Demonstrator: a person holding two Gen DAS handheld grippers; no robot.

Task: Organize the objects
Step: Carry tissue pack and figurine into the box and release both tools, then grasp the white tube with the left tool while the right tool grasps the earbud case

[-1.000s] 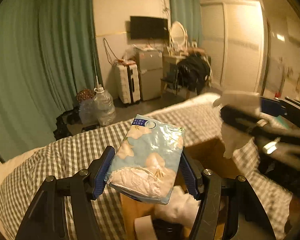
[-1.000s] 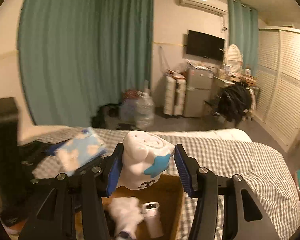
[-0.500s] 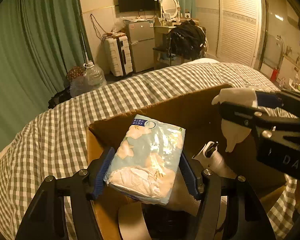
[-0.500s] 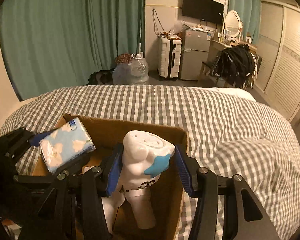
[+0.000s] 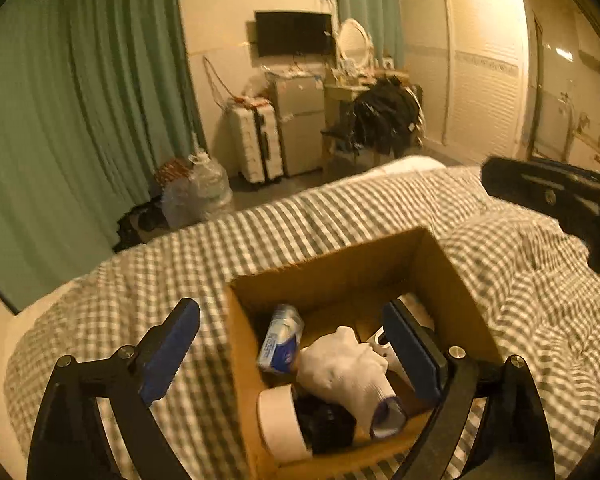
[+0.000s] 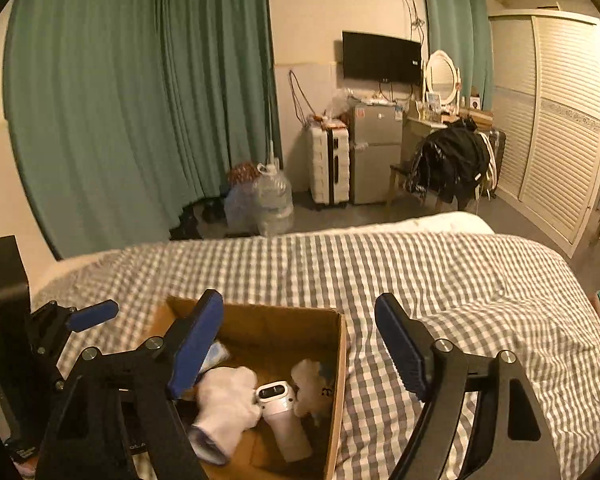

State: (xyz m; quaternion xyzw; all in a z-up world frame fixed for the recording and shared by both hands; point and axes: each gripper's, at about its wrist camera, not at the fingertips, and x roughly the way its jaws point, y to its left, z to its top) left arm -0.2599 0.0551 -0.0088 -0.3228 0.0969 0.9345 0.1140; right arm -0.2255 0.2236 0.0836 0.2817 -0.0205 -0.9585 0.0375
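Left wrist view shows the left gripper (image 5: 292,344) with fingers spread, empty, above the open brown cardboard box (image 5: 440,256) on the grey-checked bed (image 5: 180,268); the blue-and-white tissue pack (image 5: 280,340) leans inside; the right gripper (image 6: 300,344) likewise spread, empty.

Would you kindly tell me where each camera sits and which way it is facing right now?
Left wrist: on the left gripper, above the cardboard box, facing across the bed toward the TV wall; its open fingers and the right gripper show.
Right wrist: on the right gripper, right of the box, same heading; its open fingers and the left gripper show.
Shared: box, checkered bedspread.
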